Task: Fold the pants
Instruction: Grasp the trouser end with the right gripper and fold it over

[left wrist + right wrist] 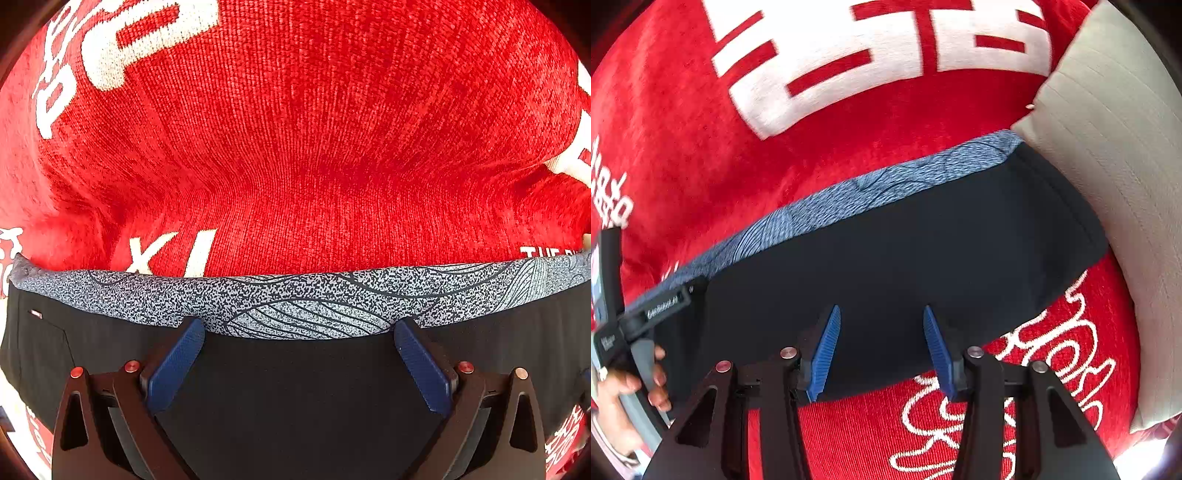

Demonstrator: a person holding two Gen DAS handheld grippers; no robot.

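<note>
The pants [295,387] are black with a grey speckled patterned band [295,306] along the far edge, lying folded flat on a red blanket. My left gripper [297,328] is open, fingers spread wide just over the black fabric near the band. In the right wrist view the pants [905,251] lie as a dark strip with the bluish band [849,192] on the far side. My right gripper [881,314] is open over the near edge of the pants, holding nothing. The left gripper's body [646,317] and the hand holding it show at the left edge.
The red blanket [314,129] with white lettering covers the whole surface. A grey pillow [1115,177] lies at the right, touching the pants' far right corner.
</note>
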